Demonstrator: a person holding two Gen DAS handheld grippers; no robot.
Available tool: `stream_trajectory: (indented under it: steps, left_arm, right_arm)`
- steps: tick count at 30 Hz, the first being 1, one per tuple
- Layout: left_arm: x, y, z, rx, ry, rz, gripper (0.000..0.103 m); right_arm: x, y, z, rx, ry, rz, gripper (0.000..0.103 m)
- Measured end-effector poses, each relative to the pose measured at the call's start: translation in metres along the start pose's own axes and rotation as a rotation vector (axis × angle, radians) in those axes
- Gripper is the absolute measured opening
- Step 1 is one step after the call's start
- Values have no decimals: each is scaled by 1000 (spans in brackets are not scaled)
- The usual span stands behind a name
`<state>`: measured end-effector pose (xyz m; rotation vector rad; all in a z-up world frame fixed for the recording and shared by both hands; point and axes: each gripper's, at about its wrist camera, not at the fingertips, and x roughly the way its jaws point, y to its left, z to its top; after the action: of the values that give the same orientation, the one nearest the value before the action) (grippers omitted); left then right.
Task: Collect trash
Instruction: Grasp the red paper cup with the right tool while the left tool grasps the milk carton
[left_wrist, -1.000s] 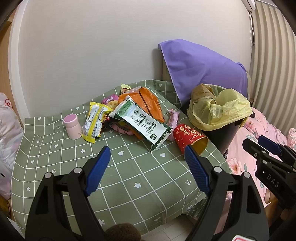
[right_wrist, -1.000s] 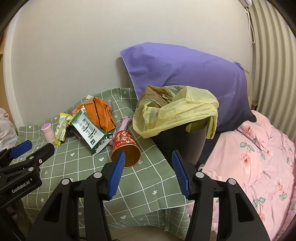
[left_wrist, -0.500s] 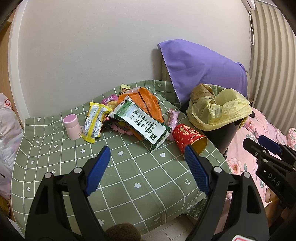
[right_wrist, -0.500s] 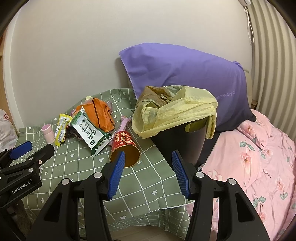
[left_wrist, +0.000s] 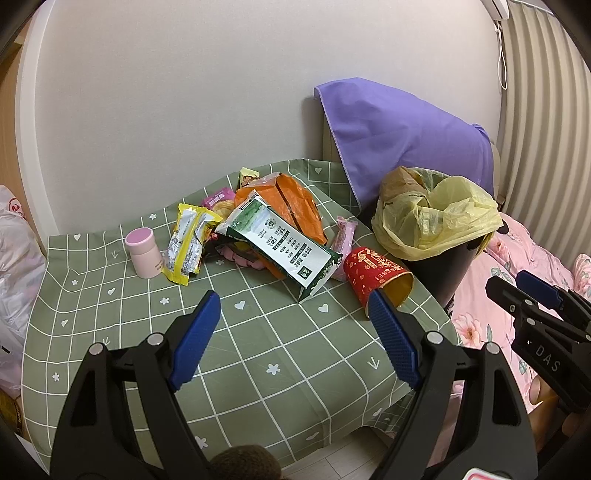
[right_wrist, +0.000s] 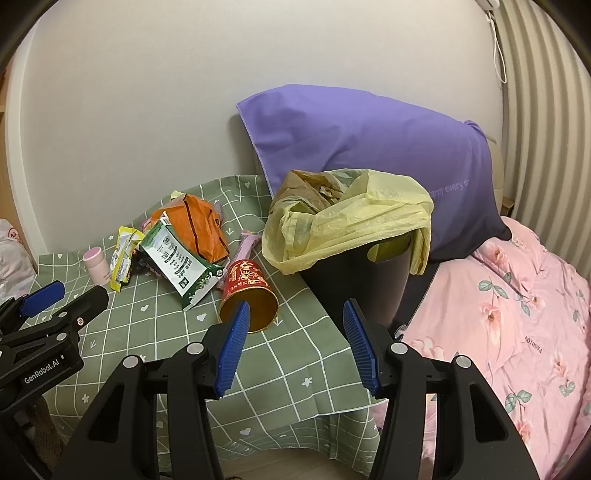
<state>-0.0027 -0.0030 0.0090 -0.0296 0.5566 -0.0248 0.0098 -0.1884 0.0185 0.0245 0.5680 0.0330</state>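
Trash lies on a green checked tablecloth: a red paper cup on its side, a green-and-white packet, an orange bag, a yellow wrapper, a pink wrapper and a small pink jar. A black bin with a yellow liner stands at the table's right edge. My left gripper is open and empty over the front of the table. My right gripper is open and empty, just in front of the cup and the bin.
A purple pillow leans on the wall behind the bin. A bed with pink floral bedding lies to the right. A white plastic bag sits left of the table. The table's front edge drops to the floor.
The right gripper has drifted slightly; the left view is almost unchanged. Both grippers stay open and nothing on the table has moved.
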Motion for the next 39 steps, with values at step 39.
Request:
stream_trajectory:
  steps: [39]
  left_arm:
    - [162, 95, 51, -100, 271, -192, 83]
  right_arm:
    - [172, 56, 27, -143, 263, 143, 50]
